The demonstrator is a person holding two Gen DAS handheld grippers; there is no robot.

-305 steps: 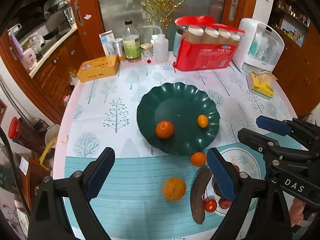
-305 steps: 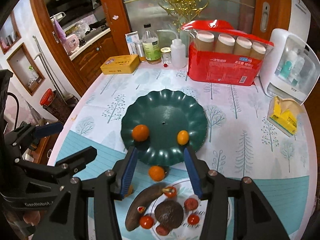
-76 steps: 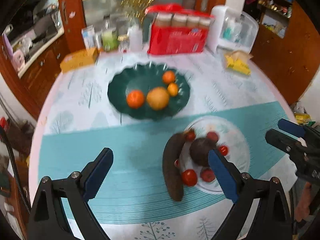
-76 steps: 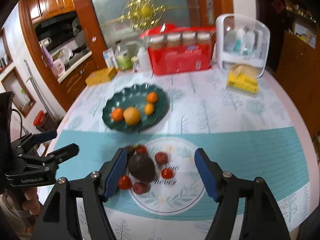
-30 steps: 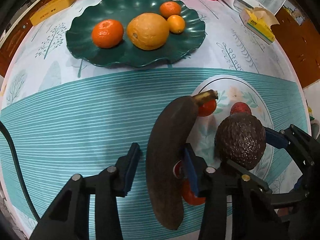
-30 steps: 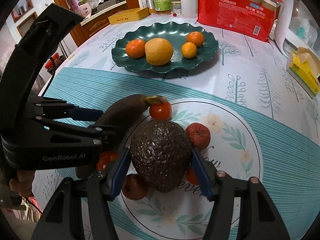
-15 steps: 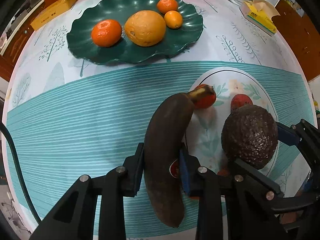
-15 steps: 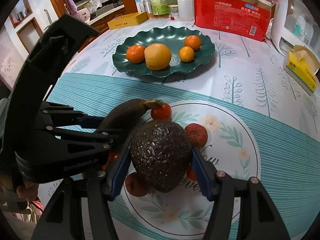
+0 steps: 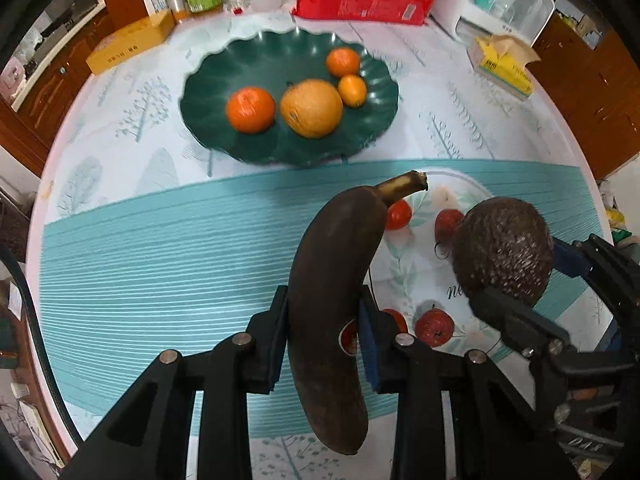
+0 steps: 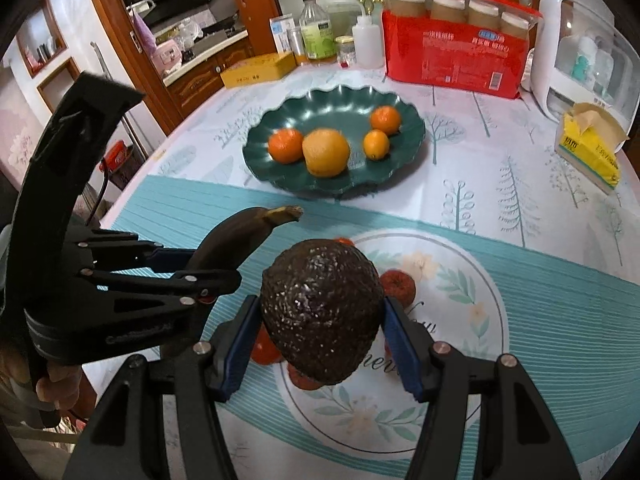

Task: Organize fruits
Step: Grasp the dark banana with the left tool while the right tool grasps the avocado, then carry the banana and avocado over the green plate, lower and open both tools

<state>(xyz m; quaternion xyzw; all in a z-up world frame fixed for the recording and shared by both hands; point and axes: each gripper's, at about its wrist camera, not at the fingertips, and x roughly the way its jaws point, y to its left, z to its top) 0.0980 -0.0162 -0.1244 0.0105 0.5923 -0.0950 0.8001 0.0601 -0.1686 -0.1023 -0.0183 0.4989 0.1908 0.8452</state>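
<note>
My left gripper (image 9: 323, 336) is shut on a dark overripe banana (image 9: 332, 276) and holds it above the teal cloth, stem pointing toward the green plate (image 9: 208, 92). My right gripper (image 10: 322, 344) is shut on a dark avocado (image 10: 322, 312), lifted over the white floral plate (image 10: 472, 308). The banana also shows at the left of the right wrist view (image 10: 236, 242), and the avocado at the right of the left wrist view (image 9: 504, 248). The green plate holds several oranges (image 9: 311, 108). Small red fruits (image 9: 434, 326) lie on the white plate.
At the table's back stand a red pack of jars (image 10: 456, 52), bottles (image 10: 318, 32), a yellow box (image 10: 258, 69) and a white appliance (image 10: 588, 60). A yellow tissue pack (image 10: 590, 148) lies at the right. The round table's edge (image 9: 36, 208) drops off at the left.
Both grippers have risen with their fruit: the banana and the avocado have come up off the white plate. Both views now look further toward the green plate.
</note>
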